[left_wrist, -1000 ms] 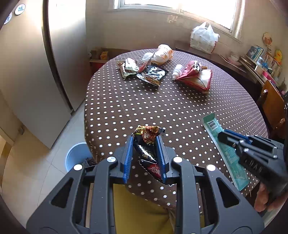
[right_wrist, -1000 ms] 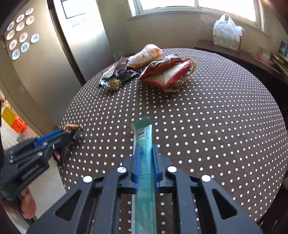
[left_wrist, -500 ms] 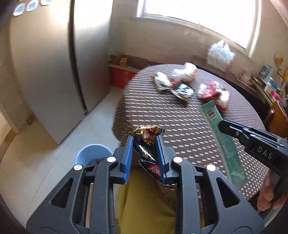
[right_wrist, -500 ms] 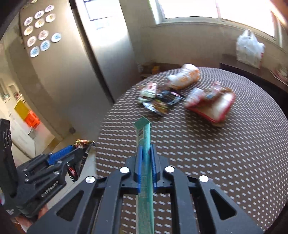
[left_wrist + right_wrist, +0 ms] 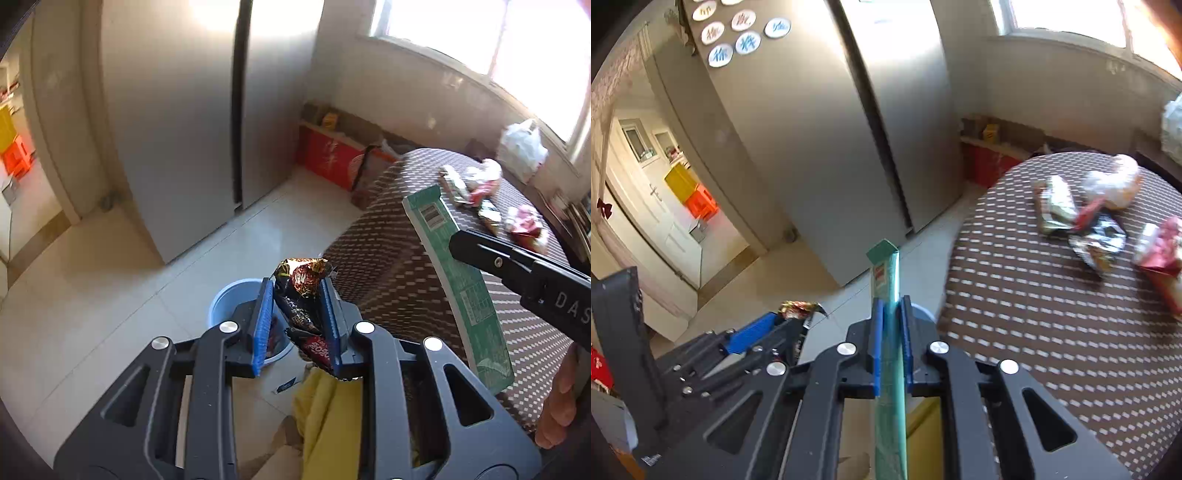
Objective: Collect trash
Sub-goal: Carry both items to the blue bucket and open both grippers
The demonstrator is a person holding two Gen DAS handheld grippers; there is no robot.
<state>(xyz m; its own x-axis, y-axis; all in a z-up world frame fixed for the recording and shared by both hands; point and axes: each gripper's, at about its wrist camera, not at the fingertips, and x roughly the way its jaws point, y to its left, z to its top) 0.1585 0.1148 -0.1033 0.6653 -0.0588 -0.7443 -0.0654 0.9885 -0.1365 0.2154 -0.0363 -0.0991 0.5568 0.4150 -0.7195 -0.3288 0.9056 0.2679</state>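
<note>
We carry two pieces of trash off the surface (image 5: 391,266): our left tongs (image 5: 297,321) clamp a crumpled dark snack wrapper (image 5: 301,295) above the blue bin (image 5: 229,302) on the tiled floor, our right tongs (image 5: 891,339) pinch a flat green carton (image 5: 886,280). Neither is dropped yet. Several wrappers (image 5: 1082,221) remain near the surface's far edge, beside a tall fridge (image 5: 831,129) and sunlit window.
</note>
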